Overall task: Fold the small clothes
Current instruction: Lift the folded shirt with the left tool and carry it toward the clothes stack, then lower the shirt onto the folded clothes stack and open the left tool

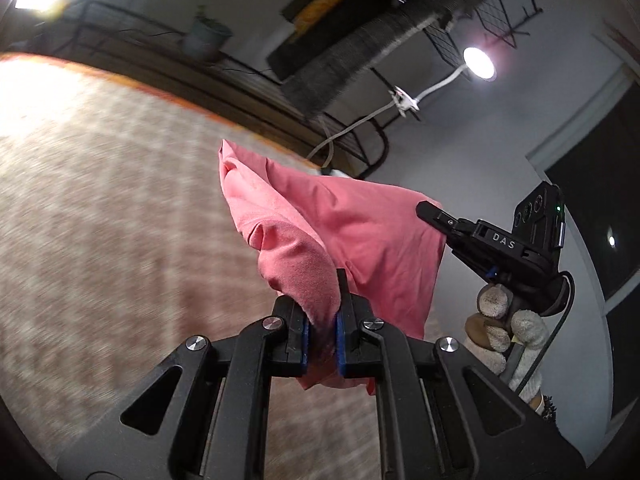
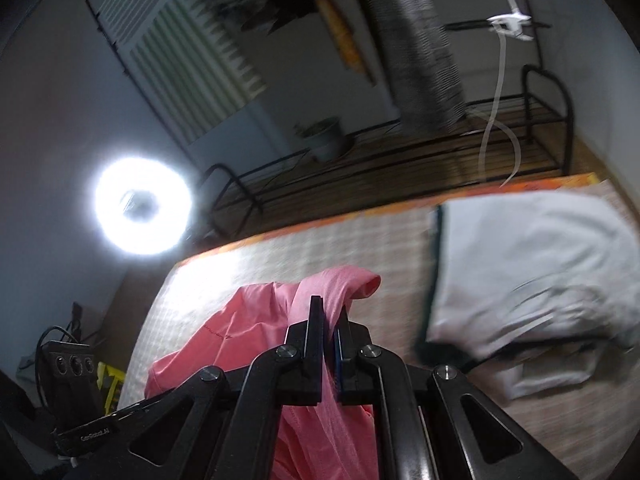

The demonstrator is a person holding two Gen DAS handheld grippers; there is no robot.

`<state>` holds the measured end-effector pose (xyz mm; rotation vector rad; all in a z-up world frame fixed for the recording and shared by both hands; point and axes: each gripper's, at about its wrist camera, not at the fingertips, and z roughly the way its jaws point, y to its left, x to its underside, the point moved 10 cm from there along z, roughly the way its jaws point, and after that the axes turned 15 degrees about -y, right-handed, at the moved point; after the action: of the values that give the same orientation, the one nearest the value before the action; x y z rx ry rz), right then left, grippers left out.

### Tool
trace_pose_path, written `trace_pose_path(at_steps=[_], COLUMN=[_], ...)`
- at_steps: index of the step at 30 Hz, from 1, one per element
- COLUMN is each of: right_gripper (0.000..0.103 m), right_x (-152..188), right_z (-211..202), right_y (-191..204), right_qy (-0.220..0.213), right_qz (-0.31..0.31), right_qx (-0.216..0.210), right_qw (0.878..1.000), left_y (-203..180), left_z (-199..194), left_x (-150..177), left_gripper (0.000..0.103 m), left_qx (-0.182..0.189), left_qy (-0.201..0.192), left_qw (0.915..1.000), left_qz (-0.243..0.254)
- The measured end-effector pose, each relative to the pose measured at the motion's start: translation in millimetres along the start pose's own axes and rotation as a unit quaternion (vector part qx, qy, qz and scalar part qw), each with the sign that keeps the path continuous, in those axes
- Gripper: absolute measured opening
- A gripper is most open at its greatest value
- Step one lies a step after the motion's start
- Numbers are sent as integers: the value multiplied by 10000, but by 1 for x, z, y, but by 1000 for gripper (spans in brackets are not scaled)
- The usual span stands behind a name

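A pink garment (image 1: 320, 216) hangs in the air between my two grippers, above a patterned beige cloth surface (image 1: 100, 200). My left gripper (image 1: 322, 320) is shut on one bunched corner of it. In the left wrist view my right gripper (image 1: 434, 214) comes in from the right and pinches the garment's other edge, held by a gloved hand (image 1: 504, 320). In the right wrist view my right gripper (image 2: 330, 328) is shut on the pink garment (image 2: 240, 332), which drapes down to the left, and the left gripper (image 2: 72, 368) shows at the lower left.
A white folded garment (image 2: 532, 264) with a dark trim lies on the cloth surface (image 2: 312, 248) to the right. A black metal rack (image 2: 380, 160) with a plant pot (image 2: 326, 138) stands behind. A ring light (image 2: 142, 204) and a lamp (image 1: 478, 63) shine.
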<state>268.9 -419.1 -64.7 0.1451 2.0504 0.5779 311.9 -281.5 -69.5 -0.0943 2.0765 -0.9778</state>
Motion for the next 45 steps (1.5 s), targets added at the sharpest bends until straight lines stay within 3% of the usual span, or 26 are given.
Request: trace_pose_path(at_steps=[16,22,26,30,31,33,35,37,38,45], right_gripper=[1,1,1,2,7,12,38,38,38,38], right_x=[-125,-142,-139,-131,-130,-130,-134,-137,-138,-141], right_z=[-29,-18,-5,7,8,6,1,-5,-7,-37], right_y=[-156,-212,-244,-268,-274,-280,-280,-277,-276,-250], right_qy=[-823,-854,-778,-605,-559,-549,-610,-651,-667,-819], right_qz=[-178,-188,-166,-285,-333,-424,-484,-515,-518,-542], right_qx=[1033,1256,1472,1837,1960,2145,2249,2286,2297,2330], right_qw=[9911,9882,9859,9807,9784,9743,9713,9700,9696,9675], left_y=[-117,-123,-113,-102,-99,-94,-92,-92,-92,-105], left_z=[165,215,237,241,240,239,234,223,219,179], left_x=[-1,17,36,51,53,56,59,61,61,58], left_gripper=[7,7,7,7,8,15,26,39,40,41], left_qx=[471,343,64,-180,-236,-341,-384,-415,-417,-420], left_qy=[-111,-23,119,284,327,424,459,435,424,297], left_qw=[9957,9936,9915,9898,9888,9867,9851,9826,9819,9779], left_qz=[794,1076,1296,1385,1440,1531,1614,1755,1801,2025])
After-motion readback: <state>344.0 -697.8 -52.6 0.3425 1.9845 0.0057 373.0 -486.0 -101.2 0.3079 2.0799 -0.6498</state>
